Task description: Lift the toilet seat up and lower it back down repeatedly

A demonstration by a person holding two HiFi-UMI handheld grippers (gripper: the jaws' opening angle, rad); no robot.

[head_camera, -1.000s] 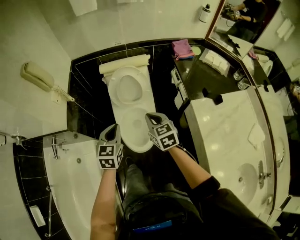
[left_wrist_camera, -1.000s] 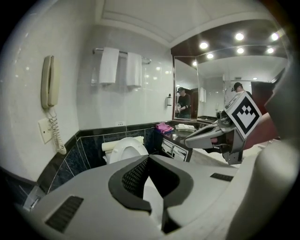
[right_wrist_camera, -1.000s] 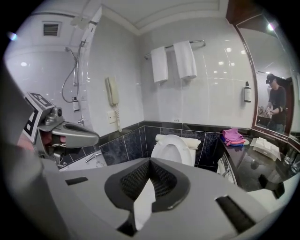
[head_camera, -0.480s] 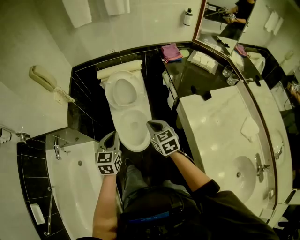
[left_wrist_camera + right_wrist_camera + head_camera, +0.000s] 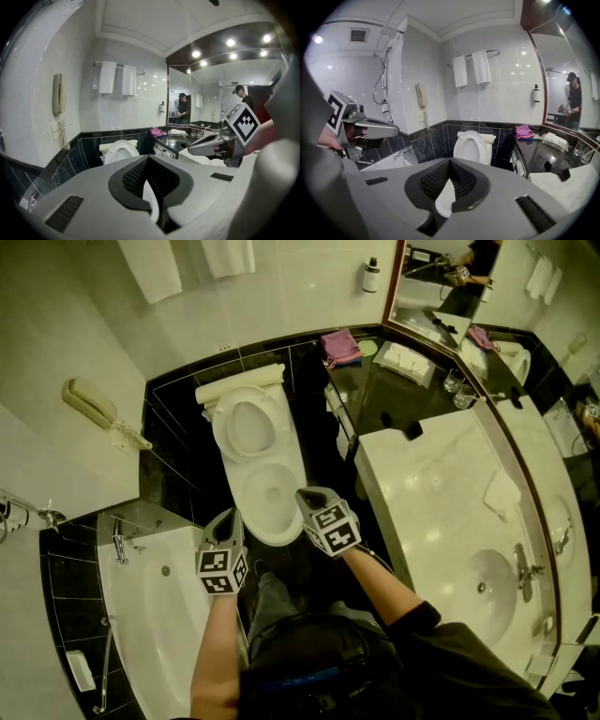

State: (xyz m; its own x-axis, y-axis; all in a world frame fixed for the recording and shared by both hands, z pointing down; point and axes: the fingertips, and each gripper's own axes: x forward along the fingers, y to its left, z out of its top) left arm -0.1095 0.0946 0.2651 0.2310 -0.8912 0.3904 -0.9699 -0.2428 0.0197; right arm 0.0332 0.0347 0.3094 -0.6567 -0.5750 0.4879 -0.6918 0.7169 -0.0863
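The toilet seat [image 5: 248, 424] stands raised. Left gripper [image 5: 227, 517] and right gripper [image 5: 308, 494] flank the bowl's [image 5: 269, 521] front, fingers together, holding nothing.

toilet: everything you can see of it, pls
White glossy toilet, ceramic by the look, standing against the black-tiled wall between the bathtub and the vanity. Its seat is raised and leans back, so the bowl is open. A rolled white towel lies just behind the seat's top edge. The left gripper and right gripper hang by the bowl's front, both shut and empty. Neither touches it.
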